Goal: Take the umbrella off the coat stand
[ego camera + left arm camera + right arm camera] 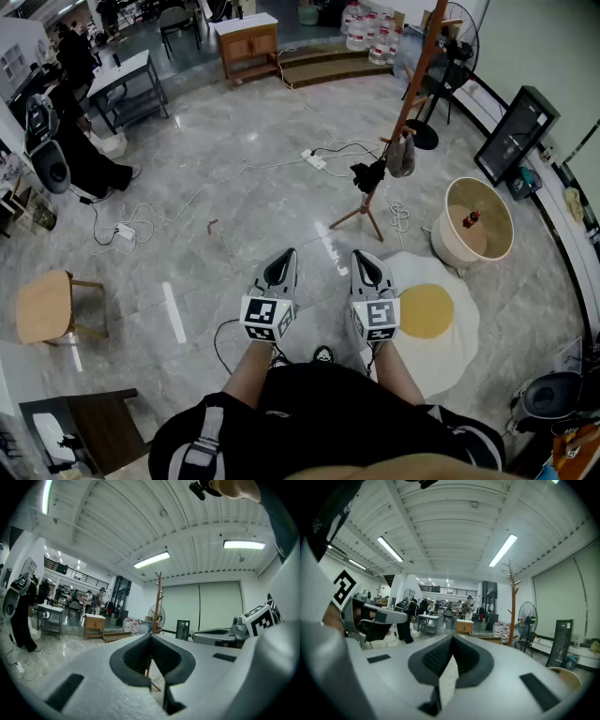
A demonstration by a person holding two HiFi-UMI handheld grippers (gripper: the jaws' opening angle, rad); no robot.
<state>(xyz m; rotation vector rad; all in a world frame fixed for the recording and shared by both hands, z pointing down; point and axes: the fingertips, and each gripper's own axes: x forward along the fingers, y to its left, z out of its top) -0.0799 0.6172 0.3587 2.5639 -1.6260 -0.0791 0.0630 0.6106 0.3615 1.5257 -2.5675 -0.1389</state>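
Note:
The wooden coat stand (pixel 412 89) rises at the back right of the shiny floor. A black folded umbrella (pixel 368 174) hangs low on it, beside a grey bag (pixel 400 157). My left gripper (pixel 284 255) and right gripper (pixel 362 256) are held side by side in front of my body, well short of the stand, both shut and empty. In the left gripper view the stand (pixel 158 599) shows beyond the left gripper (pixel 151 637); its lower part is hidden by the jaws. In the right gripper view the stand (pixel 513 604) is right of the right gripper (pixel 452 639).
A fried-egg rug (pixel 427 314) lies by my right foot, with a round white tub (pixel 478 225) behind it. A standing fan (pixel 450 47) and a black panel (pixel 516 131) are near the stand. Cables and a power strip (pixel 314 159) cross the floor; a wooden stool (pixel 47 305) sits left.

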